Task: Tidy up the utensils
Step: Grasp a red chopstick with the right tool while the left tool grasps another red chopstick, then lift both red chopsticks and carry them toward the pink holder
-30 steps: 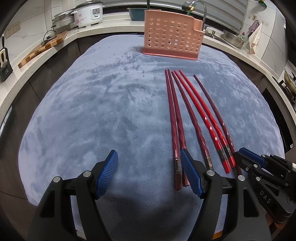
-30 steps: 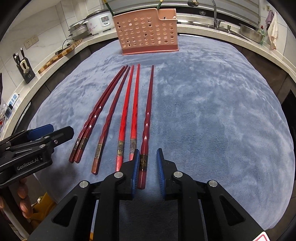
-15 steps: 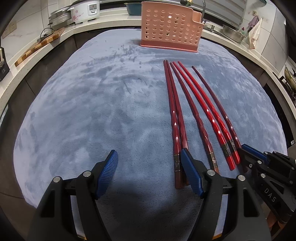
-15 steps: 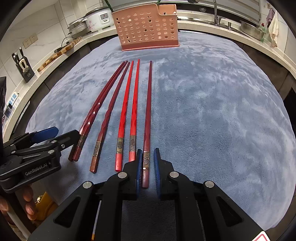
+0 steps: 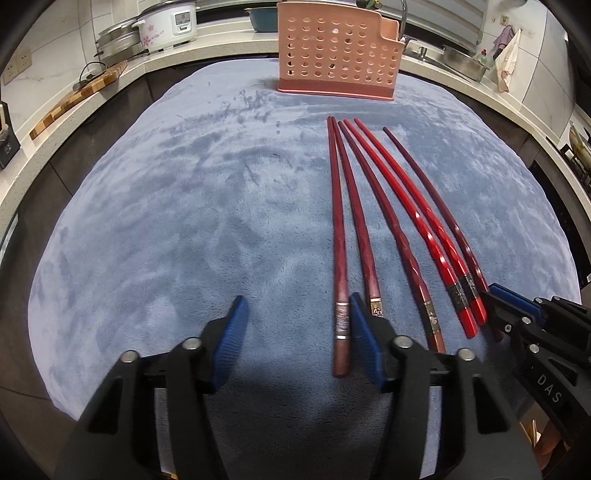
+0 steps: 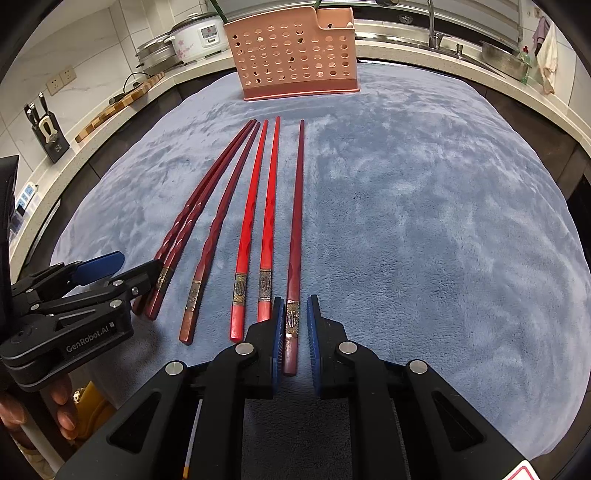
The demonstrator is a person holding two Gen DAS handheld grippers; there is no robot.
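Several red chopsticks lie side by side on the blue-grey cloth [image 5: 166, 221], tips toward a pink perforated utensil basket [image 5: 338, 51] at the far edge, also in the right wrist view [image 6: 295, 62]. My left gripper [image 5: 295, 332] is open wide; the leftmost chopstick [image 5: 338, 236] lies just inside its right finger. My right gripper [image 6: 295, 332] straddles the thick end of the rightmost dark red chopstick [image 6: 297, 218], jaws narrowly apart with small gaps to the stick. The left gripper also shows in the right wrist view [image 6: 122, 266].
A counter rings the cloth. A rice cooker [image 5: 168, 26], cutting board [image 5: 79, 99] and knife block [image 6: 46, 136] stand at the left. A sink with faucet [image 6: 436, 22] and a hanging towel [image 5: 508, 61] are at the back right.
Both grippers moved forward along the chopsticks. The right gripper's jaws narrowed around the rightmost chopstick's end, then opened slightly. The left jaws stayed wide open.
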